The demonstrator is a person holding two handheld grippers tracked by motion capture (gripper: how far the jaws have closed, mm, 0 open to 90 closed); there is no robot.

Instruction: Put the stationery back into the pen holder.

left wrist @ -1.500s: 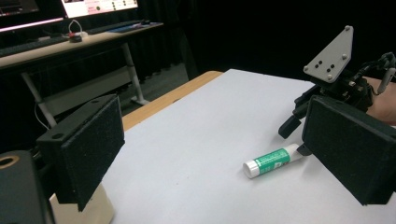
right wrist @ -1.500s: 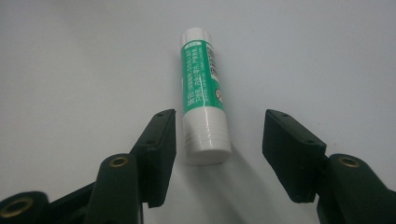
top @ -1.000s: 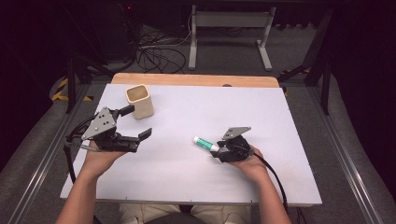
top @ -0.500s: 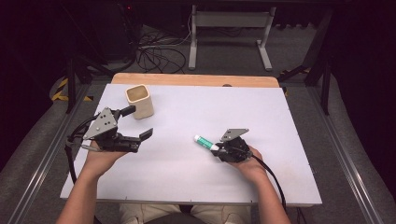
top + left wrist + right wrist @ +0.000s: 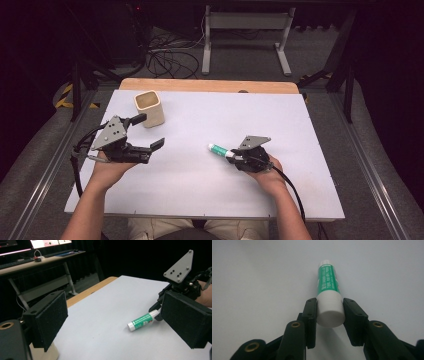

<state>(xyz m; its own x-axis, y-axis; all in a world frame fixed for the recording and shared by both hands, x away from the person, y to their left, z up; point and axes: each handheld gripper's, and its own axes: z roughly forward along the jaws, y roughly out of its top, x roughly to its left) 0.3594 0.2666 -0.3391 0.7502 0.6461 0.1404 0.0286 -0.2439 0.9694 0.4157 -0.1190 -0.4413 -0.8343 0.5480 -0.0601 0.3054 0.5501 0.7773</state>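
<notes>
Pinching the white cap end of a green-and-white glue stick (image 5: pixel 329 292), my right gripper (image 5: pixel 239 158) has its two black jaws pressed against either side of the cap, as the right gripper view shows plainly. The stick lies flat on the pale surface (image 5: pixel 200 190), its far end pointing away from my right hand (image 5: pixel 267 175) and toward the beige cup (image 5: pixel 149 108). Seen from above, the stick sits well apart from the cup, nearer to me and off to the cup's right.

My left gripper (image 5: pixel 148 133) hovers just beside the cup, on the side nearer to me, with its jaws spread wide and nothing between them. One of its jaws reaches close to the cup's wall; I cannot tell whether it touches. In the left gripper view the two padded jaws stand far apart, framing the glue stick and my right gripper with its grey three-cornered plate (image 5: pixel 180 267) farther off, and the cup's base shows at the bottom left corner behind the left jaw. My left hand (image 5: pixel 111 167) rests low over the surface, near its left edge.
</notes>
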